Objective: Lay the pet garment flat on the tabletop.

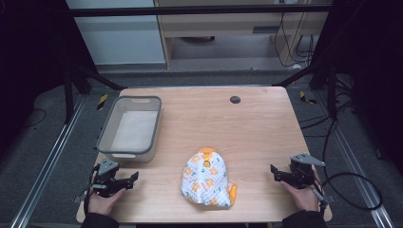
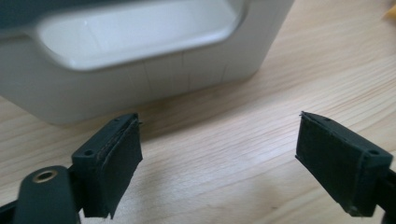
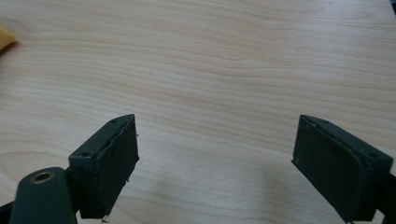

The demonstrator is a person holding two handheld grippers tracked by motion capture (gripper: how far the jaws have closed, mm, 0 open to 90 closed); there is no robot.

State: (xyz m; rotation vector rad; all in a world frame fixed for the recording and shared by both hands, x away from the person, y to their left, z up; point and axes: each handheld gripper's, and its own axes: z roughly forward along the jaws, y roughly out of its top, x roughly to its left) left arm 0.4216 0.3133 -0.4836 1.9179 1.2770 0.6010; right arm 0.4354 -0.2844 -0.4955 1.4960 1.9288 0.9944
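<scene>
A small crumpled garment (image 1: 207,179), white with orange prints and orange trim, lies on the wooden table (image 1: 256,128) near its front edge, between the two hands. My left gripper (image 1: 131,179) rests at the front left corner, open, with bare wood between its jaws (image 2: 219,158); it points at the near wall of the bin (image 2: 140,70). My right gripper (image 1: 275,172) sits at the front right, open as well, over bare tabletop (image 3: 215,154). An orange scrap of the garment (image 3: 5,38) peeks in at the left edge of the right gripper view.
A grey-rimmed white plastic bin (image 1: 130,127) stands at the table's left, holding nothing. A dark round grommet (image 1: 235,99) sits near the far edge. Cables (image 1: 351,185) trail off to the right of the table.
</scene>
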